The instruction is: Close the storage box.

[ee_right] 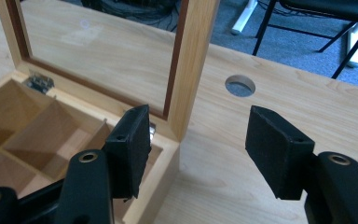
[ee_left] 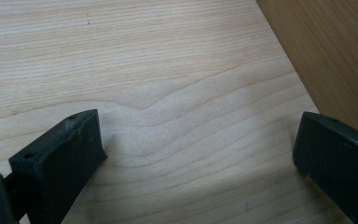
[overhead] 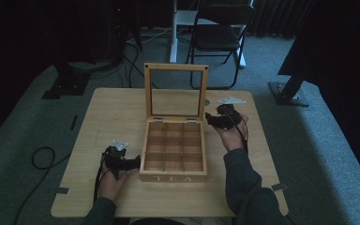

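Standing the lid point(overhead: 176, 91) fully upright on its hinges looks like the step in hand, and it seems nearly finished: the glass-paned lid rises straight from the back edge of the wooden tea box point(overhead: 174, 153), whose empty compartments lie bare. The right gripper point(ee_right: 196, 140) sits at the box's back right corner, its fingers point(ee_right: 272, 149) spread moderately with nothing between them; the lid's right post stands just beyond and between the two pads, not touched. The left gripper point(ee_left: 196, 154) rests low over the table point(ee_left: 121, 56), fingers wide and empty, the box's side wall just past the right-hand pad. To do this well, I would draw the right fingers away sideways, clear of the post, so nothing nudges the lid shut. The left fingers should stay beside the box wall, ready to steady it if the box slides.
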Tool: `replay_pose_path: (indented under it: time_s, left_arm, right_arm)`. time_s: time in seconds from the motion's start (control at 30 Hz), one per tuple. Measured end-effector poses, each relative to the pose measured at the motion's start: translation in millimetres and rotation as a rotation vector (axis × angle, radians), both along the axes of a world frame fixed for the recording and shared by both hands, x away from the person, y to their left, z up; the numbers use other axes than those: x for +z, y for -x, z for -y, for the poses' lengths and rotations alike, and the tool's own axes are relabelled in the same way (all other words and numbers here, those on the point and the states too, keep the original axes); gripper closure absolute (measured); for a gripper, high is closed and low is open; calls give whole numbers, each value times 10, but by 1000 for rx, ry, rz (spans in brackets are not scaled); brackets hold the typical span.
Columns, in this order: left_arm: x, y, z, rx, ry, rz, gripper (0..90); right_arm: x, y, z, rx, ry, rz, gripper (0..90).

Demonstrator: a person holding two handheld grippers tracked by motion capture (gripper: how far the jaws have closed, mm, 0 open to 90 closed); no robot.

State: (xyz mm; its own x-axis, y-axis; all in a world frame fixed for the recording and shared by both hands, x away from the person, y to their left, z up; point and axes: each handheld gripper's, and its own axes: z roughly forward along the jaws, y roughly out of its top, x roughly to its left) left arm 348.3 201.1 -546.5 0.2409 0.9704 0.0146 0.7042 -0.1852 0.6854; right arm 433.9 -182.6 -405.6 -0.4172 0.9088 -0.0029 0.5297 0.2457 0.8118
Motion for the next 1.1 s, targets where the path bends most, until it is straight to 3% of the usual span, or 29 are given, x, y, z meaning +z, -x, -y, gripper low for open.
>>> replay_pose_path:
  time_s: [0.37,0.77,0.9,1.1]
  left_arm:
    - [-1,-1,1,1,2,1,16]
    - [0,0,0,1,-1,1,16]
    - [0,0,0,0,0,0,16]
    - [0,0,1,1,1,0,16]
  right_arm:
    - [132,-155,-62,11,0,33,393]
    - [182,-338,-111,41,-9,26,414]
    - [188,-411,-114,56,-33,26,422]
    - [172,-550,-111,30,-44,8,388]
